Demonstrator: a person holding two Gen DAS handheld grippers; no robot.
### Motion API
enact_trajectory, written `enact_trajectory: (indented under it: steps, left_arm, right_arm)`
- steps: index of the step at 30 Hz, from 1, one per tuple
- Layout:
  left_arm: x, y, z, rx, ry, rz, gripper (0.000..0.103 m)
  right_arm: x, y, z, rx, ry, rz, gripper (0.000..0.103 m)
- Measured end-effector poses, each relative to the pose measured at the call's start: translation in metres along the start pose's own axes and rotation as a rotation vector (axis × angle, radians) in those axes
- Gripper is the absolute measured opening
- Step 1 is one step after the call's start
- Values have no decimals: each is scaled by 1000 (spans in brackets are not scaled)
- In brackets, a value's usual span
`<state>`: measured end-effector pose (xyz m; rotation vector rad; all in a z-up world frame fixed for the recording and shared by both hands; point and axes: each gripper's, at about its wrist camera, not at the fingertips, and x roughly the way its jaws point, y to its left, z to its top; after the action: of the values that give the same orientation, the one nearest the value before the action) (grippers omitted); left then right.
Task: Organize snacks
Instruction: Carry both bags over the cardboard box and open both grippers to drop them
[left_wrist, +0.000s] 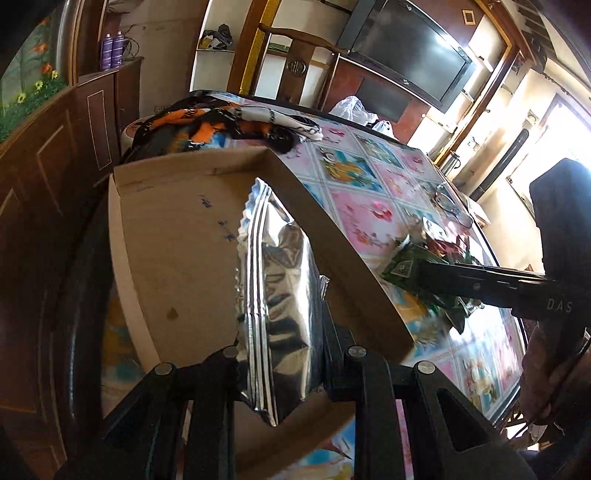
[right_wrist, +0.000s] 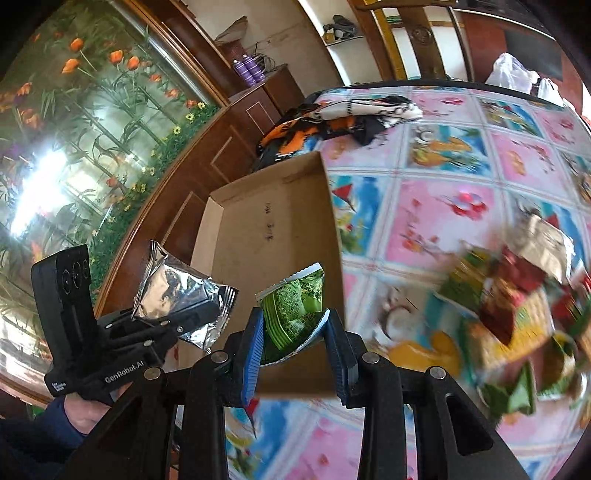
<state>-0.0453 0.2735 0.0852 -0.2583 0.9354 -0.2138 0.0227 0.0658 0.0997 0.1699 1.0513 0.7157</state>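
Left gripper (left_wrist: 280, 354): its jaws are squeezed tight on a silver packet (left_wrist: 275, 295). It hangs over the open cardboard box (left_wrist: 177, 258).
Right gripper (right_wrist: 295, 350): its blue pads (right_wrist: 253, 354) are clamped on a green packet (right_wrist: 293, 310). It is at the near edge of the box.
Where the snacks are: two are up in the air, one in each gripper. The rest sit in a messy snack pile (right_wrist: 517, 295) on the flowery tablecloth (right_wrist: 443, 206), well apart from the box.
What is in the box: nothing that I can see. The bottom shows only pen marks and a small stain.
What could go wrong, silver packet: it is shiny and puffy, so it could slip out of the grip before it is low enough and land outside the box.
What could go wrong, green packet: it is near the box wall, so if it is let go too soon it could hit the edge and fall on the table.
What could go wrong, two grippers: they are close together over one box and could bump each other.
What could go wrong, box: it sits by the table edge, so a push could slide it off.
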Motion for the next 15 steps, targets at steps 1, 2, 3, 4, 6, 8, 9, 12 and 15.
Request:
enact_trajectory:
  steps: [1, 2, 3, 4, 6, 8, 9, 12, 15]
  left_arm:
    - [1, 3, 3, -2, 1, 1, 21]
    - [3, 7, 7, -4, 1, 4, 21]
    - [4, 10, 12, -7, -1, 5, 21]
    - [5, 13, 15, -9, -4, 7, 21]
    - [11, 22, 25, -19, 0, 15, 21]
    - [18, 32, 36, -32, 8, 12, 21]
    - [20, 34, 39, -33, 10, 16, 21]
    - [29, 44, 52, -36, 22, 14, 21]
    - [43, 54, 63, -54, 40, 19, 21]
  right_arm:
    - [5, 3, 5, 0, 4, 2, 35]
    - [7, 5, 9, -2, 6, 4, 35]
    - [11, 8, 14, -4, 8, 4, 35]
    - [15, 10, 18, -4, 10, 3, 35]
    - [23, 14, 28, -5, 12, 6, 35]
    - [32, 16, 39, 1, 18, 6, 35]
    - [37, 18, 47, 4, 21, 10, 35]
    - [51, 22, 69, 6, 24, 6, 35]
    - [69, 26, 91, 8, 21, 4, 35]
